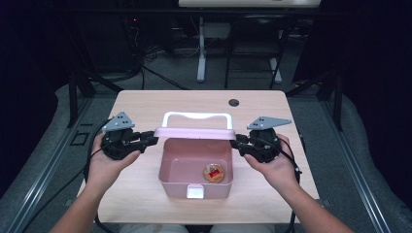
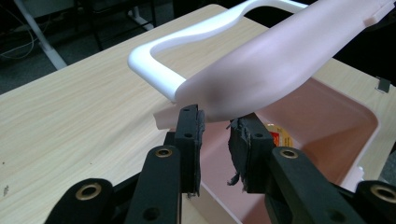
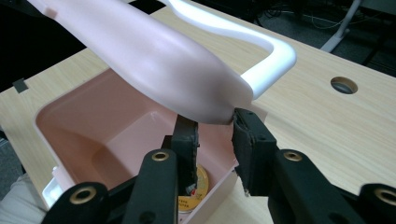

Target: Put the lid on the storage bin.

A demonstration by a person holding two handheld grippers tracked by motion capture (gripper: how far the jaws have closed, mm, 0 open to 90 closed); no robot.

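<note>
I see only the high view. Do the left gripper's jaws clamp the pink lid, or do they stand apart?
Observer: In the left gripper view, the left gripper has its jaws apart, and the end of the lid sits just above their tips.
Operator: And the right one?
Observer: The right gripper also shows a gap between its pads, with the lid's end at their tips.
Operator: What is the round thing inside?
Observer: The right gripper view shows a flat round tin with a yellow rim, lying on the floor of the box. Its print is too small to read.
</note>
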